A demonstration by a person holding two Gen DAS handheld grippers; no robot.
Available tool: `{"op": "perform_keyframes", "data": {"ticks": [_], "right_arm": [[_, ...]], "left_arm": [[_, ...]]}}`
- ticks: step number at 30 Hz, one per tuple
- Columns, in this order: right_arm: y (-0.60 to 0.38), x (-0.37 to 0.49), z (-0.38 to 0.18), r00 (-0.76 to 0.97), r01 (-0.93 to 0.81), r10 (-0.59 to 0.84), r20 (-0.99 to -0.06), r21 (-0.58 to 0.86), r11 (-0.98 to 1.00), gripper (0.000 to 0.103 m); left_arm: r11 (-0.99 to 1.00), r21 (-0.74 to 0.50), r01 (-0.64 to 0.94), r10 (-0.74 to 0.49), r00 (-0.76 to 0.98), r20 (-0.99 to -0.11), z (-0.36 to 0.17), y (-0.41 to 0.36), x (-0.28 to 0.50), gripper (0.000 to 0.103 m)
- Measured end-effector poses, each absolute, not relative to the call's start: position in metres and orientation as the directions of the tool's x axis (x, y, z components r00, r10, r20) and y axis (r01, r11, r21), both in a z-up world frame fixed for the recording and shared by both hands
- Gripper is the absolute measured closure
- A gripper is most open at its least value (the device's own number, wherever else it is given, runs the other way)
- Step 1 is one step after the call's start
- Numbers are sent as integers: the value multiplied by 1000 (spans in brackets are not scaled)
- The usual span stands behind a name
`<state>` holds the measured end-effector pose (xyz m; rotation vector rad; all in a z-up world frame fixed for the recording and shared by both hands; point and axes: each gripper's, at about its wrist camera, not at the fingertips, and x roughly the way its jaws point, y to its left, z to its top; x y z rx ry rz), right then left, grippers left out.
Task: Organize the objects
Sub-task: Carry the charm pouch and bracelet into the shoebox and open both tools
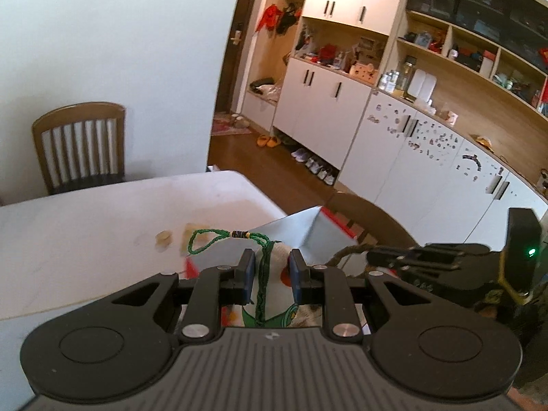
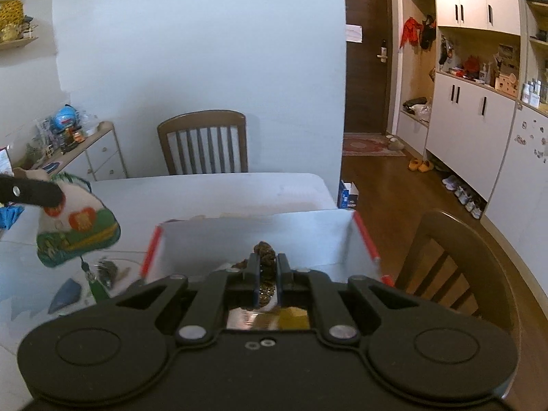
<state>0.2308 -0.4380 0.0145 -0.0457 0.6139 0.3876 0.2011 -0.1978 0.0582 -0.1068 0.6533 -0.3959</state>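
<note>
My left gripper (image 1: 271, 261) is shut on an embroidered pouch (image 1: 277, 287) with a green braided cord (image 1: 219, 238). It holds the pouch in the air by the box's left side. The pouch also shows in the right wrist view (image 2: 77, 229), hanging with a green tassel (image 2: 97, 287). My right gripper (image 2: 267, 263) is shut on a dark brown braided cord (image 2: 264, 251) over the open white box (image 2: 260, 236) with red edges. In the left wrist view the box (image 1: 308, 233) lies just beyond the pouch, and the right gripper (image 1: 373, 257) is to the right of it.
A white table (image 1: 102, 226) carries the box and a few small items (image 2: 85, 281) at its left. Wooden chairs stand at the far side (image 2: 205, 144) and the right side (image 2: 455, 263). White cabinets and shelves (image 1: 428, 130) line the right wall.
</note>
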Motion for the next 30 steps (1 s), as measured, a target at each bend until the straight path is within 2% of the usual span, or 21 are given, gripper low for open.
{"op": "perform_keyframes", "data": {"ticks": [9, 15, 20, 30], "right_arm": [[-469, 248, -5, 718, -371, 350, -601, 94, 924, 95], [-472, 254, -15, 639, -460, 398, -658, 87, 883, 95], [-470, 263, -24, 548, -530, 451, -705, 124, 839, 95], [-460, 279, -53, 472, -590, 440, -764, 97, 802, 95]], "left_arm": [[910, -201, 363, -407, 683, -607, 43, -262, 241, 82], [916, -175, 361, -382, 647, -661, 16, -291, 270, 82], [919, -190, 344, -372, 608, -701, -10, -301, 293, 82], [940, -123, 318, -292, 564, -772, -51, -313, 324, 82]]}}
